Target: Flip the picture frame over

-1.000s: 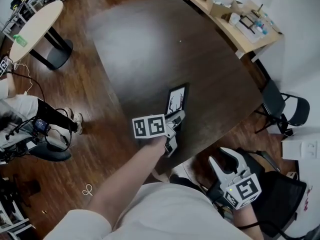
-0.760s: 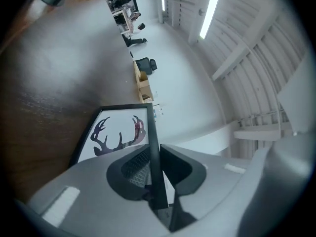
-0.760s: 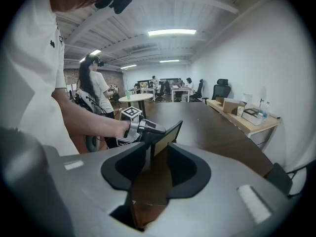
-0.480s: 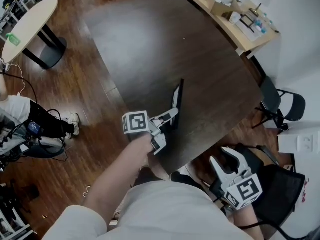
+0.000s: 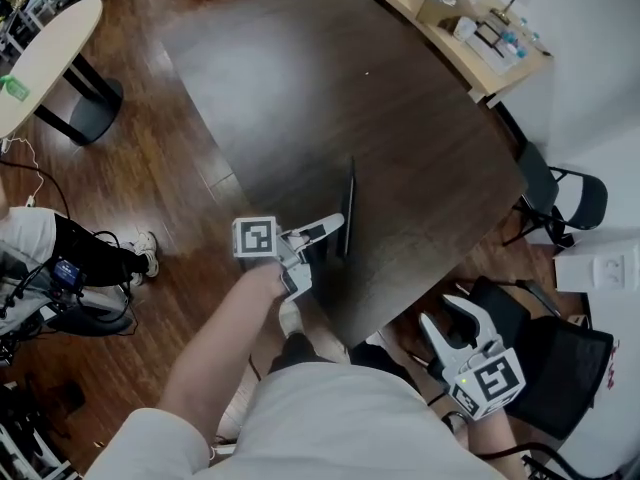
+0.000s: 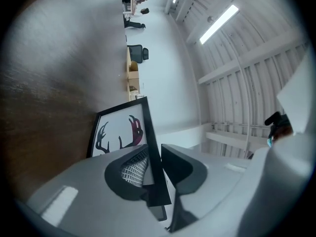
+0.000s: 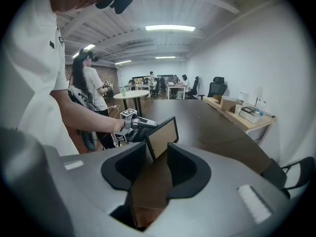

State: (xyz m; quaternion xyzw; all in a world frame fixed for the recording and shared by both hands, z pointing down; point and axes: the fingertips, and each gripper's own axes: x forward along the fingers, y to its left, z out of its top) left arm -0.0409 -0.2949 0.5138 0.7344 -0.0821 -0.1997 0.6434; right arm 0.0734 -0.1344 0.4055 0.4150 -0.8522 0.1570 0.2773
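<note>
- Picture frame is standing on its edge on the dark table, showing in the head view as a thin dark line just right of centre and near the table's lower edge.
- Left gripper is reaching to the frame's lower end. Its jaws are opening with the frame's black border between them, and a gap is showing between the border and the right-hand jaw, so the hold is being released.
- Right gripper is hanging off the table at the lower right of the head view, jaws spread and holding nothing.
- Judgement on the step in hand:
  - The flip is standing about half done.
  - The frame should be leaning clearly toward the intended side before the pads come fully clear.
  - Otherwise it is risking falling back or slapping down hard.
  - Guiding it down is looking safer than dropping it.
- The left gripper view is showing the printed face, a dark antler design on white.
- The right gripper view is showing the plain tan backing.
- The head view is giving neither face, only the frame's edge and its place on the table.
</note>
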